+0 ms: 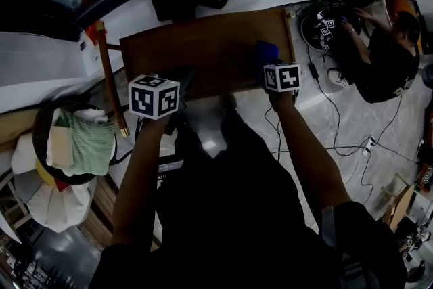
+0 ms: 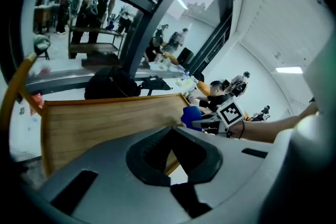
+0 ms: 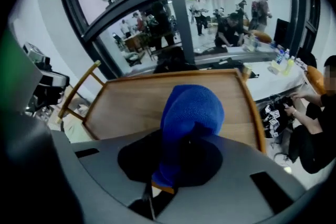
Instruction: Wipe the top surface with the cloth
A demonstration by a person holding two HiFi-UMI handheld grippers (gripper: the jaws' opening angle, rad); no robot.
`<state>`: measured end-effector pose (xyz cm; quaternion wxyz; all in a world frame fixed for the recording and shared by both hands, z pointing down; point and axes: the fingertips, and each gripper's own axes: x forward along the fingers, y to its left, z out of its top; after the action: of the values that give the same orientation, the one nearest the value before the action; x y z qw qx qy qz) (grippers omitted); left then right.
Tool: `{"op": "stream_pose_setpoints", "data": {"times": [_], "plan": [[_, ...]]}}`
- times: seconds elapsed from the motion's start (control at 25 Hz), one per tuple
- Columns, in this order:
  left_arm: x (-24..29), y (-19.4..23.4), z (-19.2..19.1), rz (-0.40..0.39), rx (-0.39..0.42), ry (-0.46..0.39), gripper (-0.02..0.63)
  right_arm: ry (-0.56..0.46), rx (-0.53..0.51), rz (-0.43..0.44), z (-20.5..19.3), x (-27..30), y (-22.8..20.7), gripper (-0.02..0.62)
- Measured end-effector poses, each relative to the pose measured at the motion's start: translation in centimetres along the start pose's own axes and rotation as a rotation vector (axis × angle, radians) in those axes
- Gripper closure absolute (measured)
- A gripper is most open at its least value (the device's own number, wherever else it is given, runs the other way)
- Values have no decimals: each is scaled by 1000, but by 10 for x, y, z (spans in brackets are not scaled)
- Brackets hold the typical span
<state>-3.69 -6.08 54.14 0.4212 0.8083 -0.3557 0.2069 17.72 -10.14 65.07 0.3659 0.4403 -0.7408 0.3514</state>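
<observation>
Clamping the blue cloth [image 3: 191, 113] in my right gripper [image 3: 177, 150]; the wad bulges out past the jaws. It sits over the wooden top [image 3: 131, 102], near the right edge; contact unclear. Left gripper [image 2: 170, 136]: jaws drawn together, nothing between them, at the top's near edge, apart from the cloth.

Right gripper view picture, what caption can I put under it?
Right gripper clamps a bunched blue cloth over the wooden top.
</observation>
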Motion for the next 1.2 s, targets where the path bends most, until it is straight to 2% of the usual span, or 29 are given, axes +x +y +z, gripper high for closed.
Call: {"op": "stream_pose_setpoints", "data": {"times": [0.16,0.28,0.4,0.52,0.64,0.8,1.0,1.2], "plan": [[-84,62,-20,86,-41,-38,600,-66,6,229,19,18,150,534],[-144,109,-37,136,-69,-56,600,-48,-44,382,21,50,270,534],[-193,149,-60,178,-97,-59,600,4,-59,482,9,88,366,534],[-225,178,-82,207,-125,-52,600,58,-89,530,-4,115,426,534],[-239,194,-102,206,-139,-35,600,99,-130,541,-20,135,455,534],[-241,202,-123,188,-154,-3,600,139,-185,489,-37,152,466,534],[-218,192,-121,136,-144,19,600,159,-296,418,-39,156,455,534],[-190,172,-109,98,-119,34,600,184,-297,392,-43,151,426,534]]}}
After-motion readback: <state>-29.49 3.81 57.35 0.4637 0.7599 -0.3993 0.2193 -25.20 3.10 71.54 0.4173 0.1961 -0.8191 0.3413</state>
